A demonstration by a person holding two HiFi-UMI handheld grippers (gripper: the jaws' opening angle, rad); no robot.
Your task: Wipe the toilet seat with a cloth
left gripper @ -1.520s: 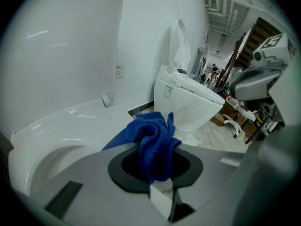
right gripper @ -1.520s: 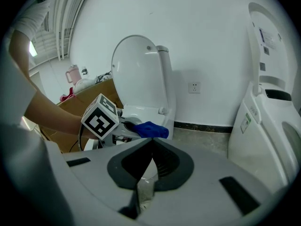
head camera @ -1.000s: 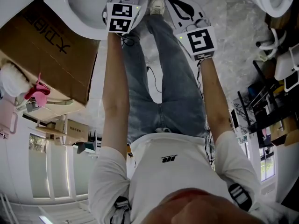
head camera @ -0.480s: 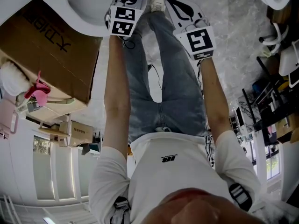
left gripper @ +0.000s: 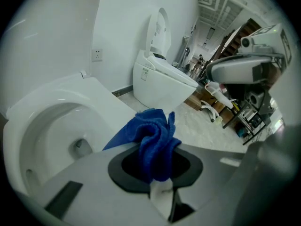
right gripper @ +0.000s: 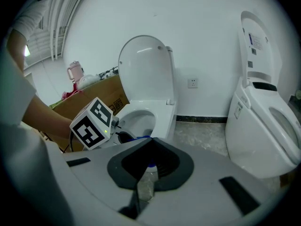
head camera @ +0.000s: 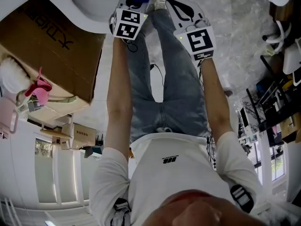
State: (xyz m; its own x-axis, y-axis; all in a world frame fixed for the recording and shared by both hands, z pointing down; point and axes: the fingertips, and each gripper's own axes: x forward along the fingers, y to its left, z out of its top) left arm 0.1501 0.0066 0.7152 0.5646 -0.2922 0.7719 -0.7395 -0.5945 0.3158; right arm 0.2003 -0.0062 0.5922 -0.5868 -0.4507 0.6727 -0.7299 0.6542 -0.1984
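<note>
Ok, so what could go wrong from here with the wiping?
The blue cloth sits bunched in the left gripper, so little fabric may meet the toilet seat and the hard fingers could scrape it. The bowl lies open right beside it; a loosened cloth could fall in.

Bowl top: toilet (left gripper: 51, 135) open from above; lid (right gripper: 143, 67) stands upright at the wall.
Left flank: cardboard box (head camera: 51, 41) just beside the bowl, shuts that side.
Right flank: bare floor (right gripper: 202, 133) lane up to second toilet (right gripper: 263, 126) (room to pass).
Front rim: left gripper (left gripper: 157, 175) with bunched cloth (left gripper: 153, 140) sits in the way.
Far right: cluttered rack (head camera: 277, 112).
</note>
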